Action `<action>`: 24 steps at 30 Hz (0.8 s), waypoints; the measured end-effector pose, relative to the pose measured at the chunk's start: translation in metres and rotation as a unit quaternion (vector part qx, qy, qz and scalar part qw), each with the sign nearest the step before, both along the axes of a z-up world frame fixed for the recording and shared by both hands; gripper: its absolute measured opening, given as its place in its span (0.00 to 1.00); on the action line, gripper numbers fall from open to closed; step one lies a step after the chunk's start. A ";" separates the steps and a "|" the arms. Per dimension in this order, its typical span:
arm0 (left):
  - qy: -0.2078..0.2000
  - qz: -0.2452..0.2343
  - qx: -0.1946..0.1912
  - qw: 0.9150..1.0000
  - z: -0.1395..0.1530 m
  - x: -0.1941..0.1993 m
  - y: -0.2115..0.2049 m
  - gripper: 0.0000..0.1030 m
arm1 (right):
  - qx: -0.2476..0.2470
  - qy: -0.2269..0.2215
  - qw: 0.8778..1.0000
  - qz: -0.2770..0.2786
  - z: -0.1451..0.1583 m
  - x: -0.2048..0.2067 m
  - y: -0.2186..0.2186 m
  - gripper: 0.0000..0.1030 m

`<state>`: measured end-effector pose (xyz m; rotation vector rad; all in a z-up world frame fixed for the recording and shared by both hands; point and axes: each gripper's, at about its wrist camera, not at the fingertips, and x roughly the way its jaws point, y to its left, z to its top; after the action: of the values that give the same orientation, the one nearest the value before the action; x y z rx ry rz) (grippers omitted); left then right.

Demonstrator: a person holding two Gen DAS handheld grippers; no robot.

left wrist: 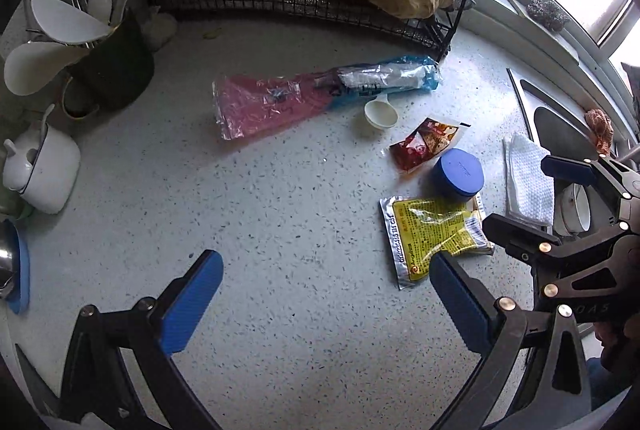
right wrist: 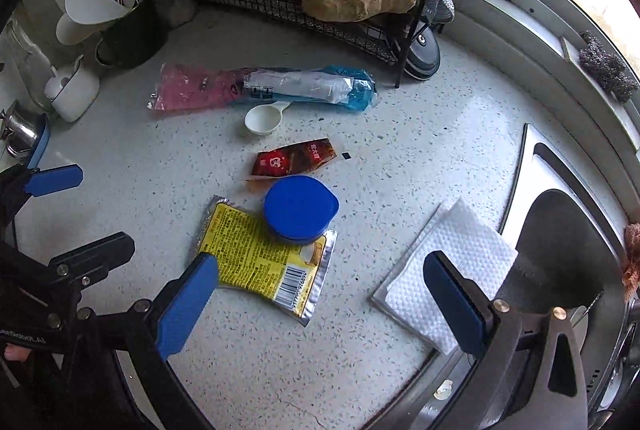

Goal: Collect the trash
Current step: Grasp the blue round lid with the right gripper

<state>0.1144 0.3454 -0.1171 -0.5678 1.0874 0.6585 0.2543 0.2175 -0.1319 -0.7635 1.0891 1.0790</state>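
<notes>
1. My left gripper (left wrist: 324,294) hangs above the speckled tabletop (left wrist: 280,189) with its blue pads spread wide and nothing between them
2. My right gripper (right wrist: 320,296) is just as wide apart, also holding nothing, hovering over the tabletop's right side near the sink edge (right wrist: 532,165)
3. Yellow packet (right wrist: 262,260) lies flat on the tabletop; my right gripper's left pad overlaps its lower left corner in the right wrist view, though I cannot tell if it touches
4. Blue lid (right wrist: 300,207) sits on the yellow packet's upper right corner
5. Red sauce sachet (right wrist: 294,159) lies just behind the blue lid, touching or nearly so
6. White scoop (right wrist: 262,119) rests beyond the sachet, its handle tucked against the long pink and blue plastic bag (right wrist: 264,89)
7. That bag stretches flat in front of the black wire rack (right wrist: 288,1) at the tabletop's back edge
8. Folded white paper towel (right wrist: 444,270) lies at the tabletop's right edge, right beside the sink; my right gripper's right pad hangs over it
9. Utensil holder (left wrist: 108,65) with white spoons stands at the back left corner, a white lidded pot (left wrist: 44,169) near it
</notes>
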 end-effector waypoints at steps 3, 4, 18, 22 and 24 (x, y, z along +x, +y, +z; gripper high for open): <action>0.007 -0.010 -0.004 1.000 -0.006 0.005 0.010 1.00 | -0.006 0.015 1.000 0.001 -0.009 0.003 0.012 0.99; 0.011 -0.012 -0.005 1.000 -0.008 0.006 0.013 1.00 | -0.009 0.018 1.000 0.000 -0.012 0.003 0.016 0.99; 0.028 -0.030 -0.020 0.999 -0.029 0.013 0.037 1.00 | -0.027 0.034 0.999 0.007 -0.034 0.000 0.047 0.63; 0.025 -0.037 -0.023 0.999 -0.029 0.015 0.038 1.00 | -0.026 0.042 0.999 0.009 -0.030 0.004 0.048 0.45; 0.023 -0.053 -0.023 0.998 -0.026 0.018 0.033 1.00 | -0.017 0.061 0.998 0.005 -0.028 0.007 0.034 0.45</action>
<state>0.1324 0.3786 -0.1435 -0.5330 1.1697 0.5580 0.2615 0.2518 -0.1598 -0.7386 1.2113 1.1290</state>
